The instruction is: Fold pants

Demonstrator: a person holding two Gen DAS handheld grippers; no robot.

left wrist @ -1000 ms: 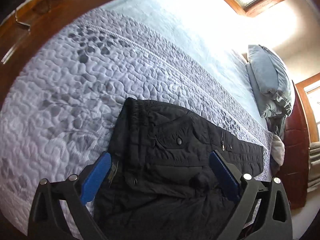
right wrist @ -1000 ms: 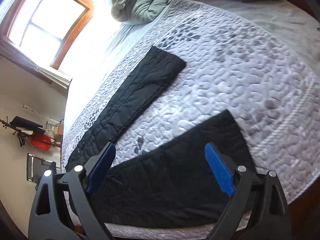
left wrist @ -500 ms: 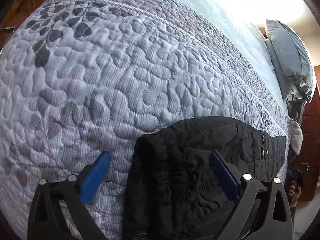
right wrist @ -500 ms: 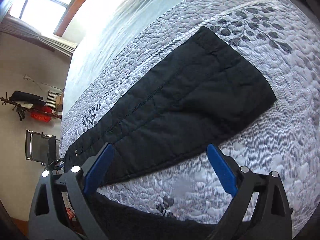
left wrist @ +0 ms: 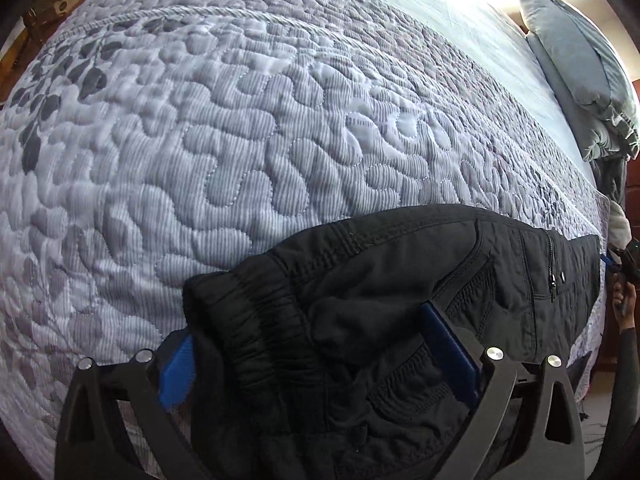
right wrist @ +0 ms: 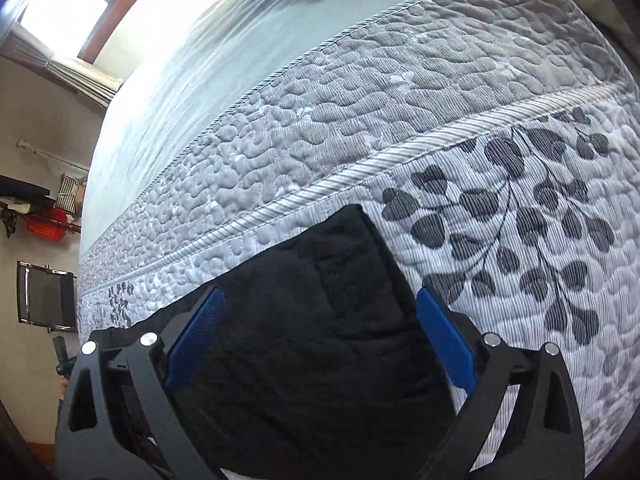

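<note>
Quilted grey bedding (left wrist: pixel 240 152) carries the black pants (left wrist: pixel 400 280), lying near the bed's edge. Left tool (left wrist: pixel 316 344) straddles the bunched waistband, spread wide and gripping nothing; right tool (right wrist: pixel 320 332), equally wide, brackets a leg's cuff end. Folding looks barely begun, every fold seemingly remaining.

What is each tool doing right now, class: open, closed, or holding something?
Left tool: open, straddling the pants waistband.
Right tool: open, over the pants' leg end.
</note>
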